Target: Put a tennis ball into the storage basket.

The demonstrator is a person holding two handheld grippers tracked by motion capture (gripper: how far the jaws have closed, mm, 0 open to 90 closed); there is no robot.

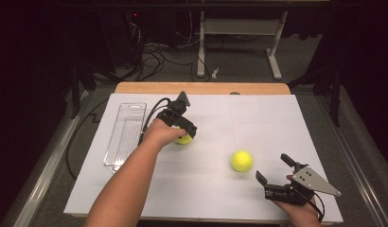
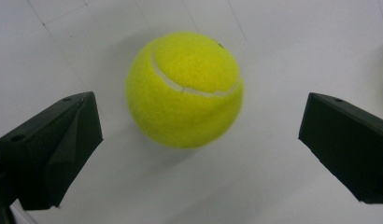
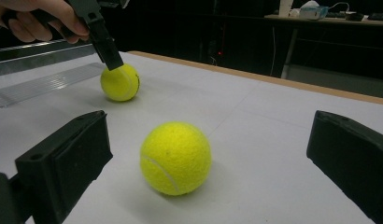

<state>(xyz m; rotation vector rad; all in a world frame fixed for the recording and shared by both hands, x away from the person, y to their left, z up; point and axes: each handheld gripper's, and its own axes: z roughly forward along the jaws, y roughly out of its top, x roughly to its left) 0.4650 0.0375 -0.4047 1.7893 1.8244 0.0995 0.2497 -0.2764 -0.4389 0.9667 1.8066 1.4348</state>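
Two yellow tennis balls lie on the white table. My left gripper [image 1: 186,130] hovers over the left ball [image 1: 184,139], which is partly hidden under it. In the left gripper view that ball [image 2: 185,88] sits between the open jaws of my left gripper [image 2: 199,121], touching neither. My right gripper [image 1: 272,166] stands open near the front right edge, just right of the other ball [image 1: 242,161]. The right gripper view has this ball [image 3: 175,156] ahead of my right gripper [image 3: 208,140], with the farther ball [image 3: 119,82] under the left gripper [image 3: 105,46].
A clear plastic tray [image 1: 126,135] lies lengthwise at the left of the table, seen also as the tray [image 3: 40,81] behind the left ball. The wooden table edge [image 1: 201,88] runs along the back. Beyond it are a dark floor, cables and desk legs.
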